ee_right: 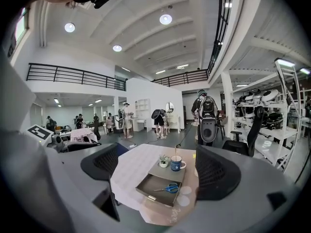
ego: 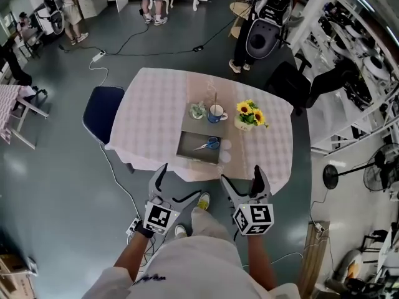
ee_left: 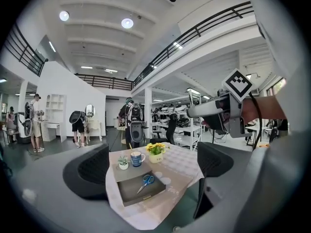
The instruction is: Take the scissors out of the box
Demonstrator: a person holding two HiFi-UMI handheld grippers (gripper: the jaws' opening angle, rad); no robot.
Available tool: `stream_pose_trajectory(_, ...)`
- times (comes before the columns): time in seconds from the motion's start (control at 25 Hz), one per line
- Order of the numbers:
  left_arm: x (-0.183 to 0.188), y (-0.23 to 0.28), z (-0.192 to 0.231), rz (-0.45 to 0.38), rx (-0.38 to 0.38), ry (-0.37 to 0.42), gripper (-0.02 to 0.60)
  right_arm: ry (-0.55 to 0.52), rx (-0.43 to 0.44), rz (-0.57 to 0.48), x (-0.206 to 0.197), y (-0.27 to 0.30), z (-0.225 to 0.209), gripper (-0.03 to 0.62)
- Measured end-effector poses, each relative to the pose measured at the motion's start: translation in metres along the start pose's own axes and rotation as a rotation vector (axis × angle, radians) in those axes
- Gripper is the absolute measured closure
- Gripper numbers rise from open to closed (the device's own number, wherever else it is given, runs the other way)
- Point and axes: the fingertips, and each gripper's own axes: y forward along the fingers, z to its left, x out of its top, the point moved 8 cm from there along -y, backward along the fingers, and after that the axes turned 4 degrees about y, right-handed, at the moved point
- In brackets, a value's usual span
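Note:
Blue-handled scissors (ego: 209,144) lie in the open drawer of a flat grey box (ego: 194,154) on a table with a pink checked cloth (ego: 156,111). Both grippers hang in the air short of the table's near edge, well away from the box. My left gripper (ego: 177,185) is open and holds nothing. In the left gripper view the scissors (ee_left: 147,181) and the drawer (ee_left: 131,192) show far off between its fingers (ee_left: 92,166). My right gripper (ego: 242,178) is open and holds nothing too. It frames the scissors (ee_right: 167,188) in the drawer (ee_right: 148,187).
On the box's top stand a blue mug (ego: 216,113) and a small potted plant (ego: 197,111); a pot of sunflowers (ego: 250,113) stands beside it. A blue chair (ego: 103,112) is at the table's left. A person with a backpack (ego: 265,23) stands beyond. A fan (ego: 374,170) and shelves are at right.

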Motion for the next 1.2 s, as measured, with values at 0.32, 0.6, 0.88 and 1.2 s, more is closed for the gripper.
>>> stream_pose_trajectory(0.32, 0.009, 0.095, 0.028, 0.069, -0.062, -0.002, 0.018, -0.024, -0.032, 0.037, 0.021, 0.061, -0.064, 0.102)
stream_pose_trajectory(0.6, 0.012, 0.146, 0.028, 0.114, -0.110, -0.019, 0.018, -0.037, -0.056, 0.064, 0.031, 0.086, -0.105, 0.117)
stream_pose_trajectory(0.88, 0.001, 0.190, 0.034, 0.175, -0.105, 0.004, 0.025, -0.024, -0.062, 0.080, 0.021, 0.112, -0.139, 0.138)
stream_pose_trajectory(1.2, -0.006, 0.230, 0.034, 0.206, -0.174, 0.034, 0.049, -0.118, -0.078, 0.159, -0.021, 0.142, -0.151, 0.201)
